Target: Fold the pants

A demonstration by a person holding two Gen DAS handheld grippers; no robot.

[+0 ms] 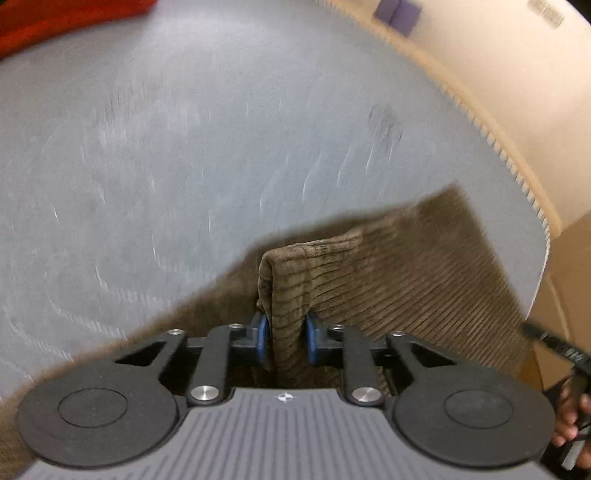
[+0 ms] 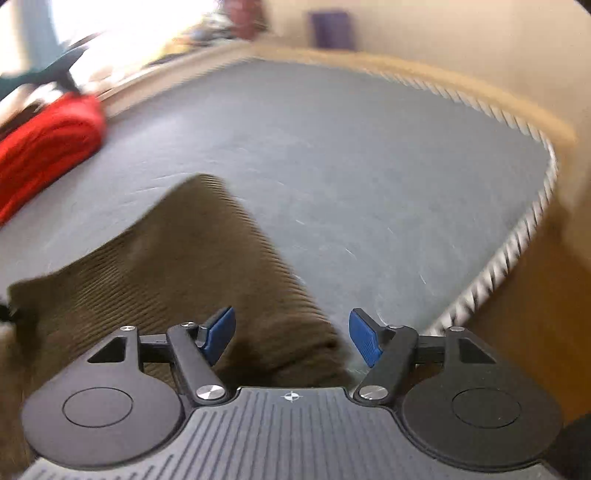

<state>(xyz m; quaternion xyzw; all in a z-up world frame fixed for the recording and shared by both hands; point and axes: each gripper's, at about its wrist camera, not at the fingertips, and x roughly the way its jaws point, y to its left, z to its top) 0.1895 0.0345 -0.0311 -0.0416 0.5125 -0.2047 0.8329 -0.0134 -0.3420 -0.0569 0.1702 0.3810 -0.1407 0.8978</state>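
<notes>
The brown corduroy pants (image 1: 388, 273) lie on a grey table (image 1: 184, 147). My left gripper (image 1: 286, 338) is shut on a bunched fold of the pants that stands up between its blue pads. In the right wrist view the pants (image 2: 177, 266) spread from the lower left toward the middle of the grey table (image 2: 369, 166). My right gripper (image 2: 291, 338) is open, its blue pads wide apart over the near edge of the pants, holding nothing. The views are motion-blurred.
A red folded cloth (image 2: 44, 144) lies at the far left of the table, also at the top left in the left wrist view (image 1: 55, 18). The table's ribbed edge (image 2: 498, 258) runs along the right. A hand on the other gripper (image 1: 569, 417) shows at the right.
</notes>
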